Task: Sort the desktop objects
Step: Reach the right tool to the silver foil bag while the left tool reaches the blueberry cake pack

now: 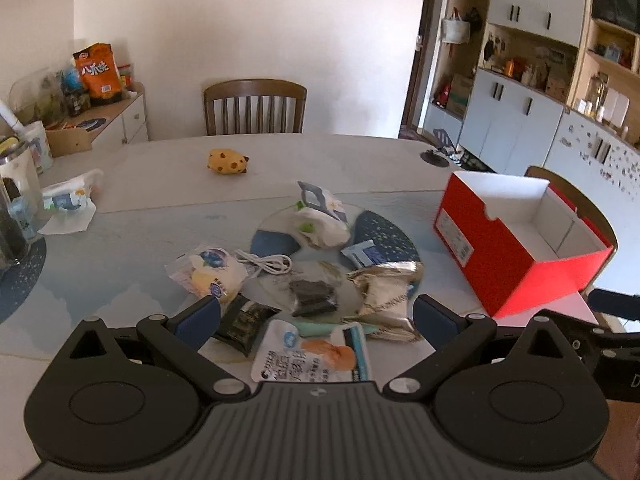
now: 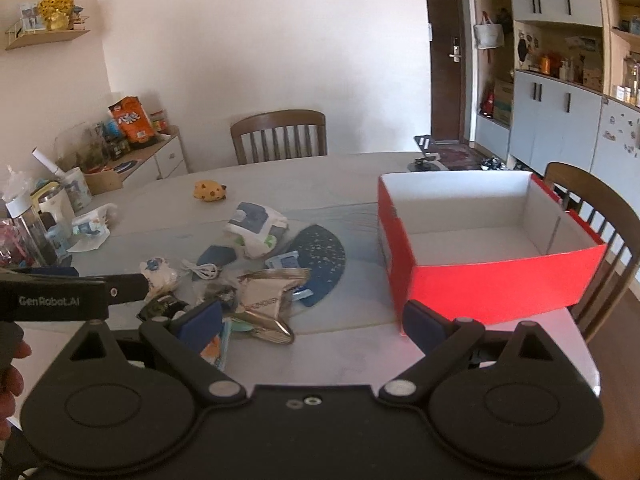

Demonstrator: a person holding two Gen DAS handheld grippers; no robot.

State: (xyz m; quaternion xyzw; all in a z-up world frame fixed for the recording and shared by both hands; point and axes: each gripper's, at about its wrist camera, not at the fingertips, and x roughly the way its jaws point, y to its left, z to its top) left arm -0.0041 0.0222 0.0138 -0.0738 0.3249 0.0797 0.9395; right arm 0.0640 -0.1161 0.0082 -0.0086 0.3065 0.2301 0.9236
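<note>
While both grippers are held spread and empty, the flat white orange-printed snack packet (image 1: 316,354) is found directly beneath the left gripper (image 1: 316,316), nearer than the right gripper (image 2: 312,322).

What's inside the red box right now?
The red box shows only bare white walls and floor. The floor strip behind its near wall is hidden in both views.

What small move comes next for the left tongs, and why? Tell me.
Probably lower the left tongs onto the white snack packet and close. They are open and hold nothing, the packet lies nearest, right between the pads, and the red box to the right is open on top with nothing inside, ready to take it.
</note>
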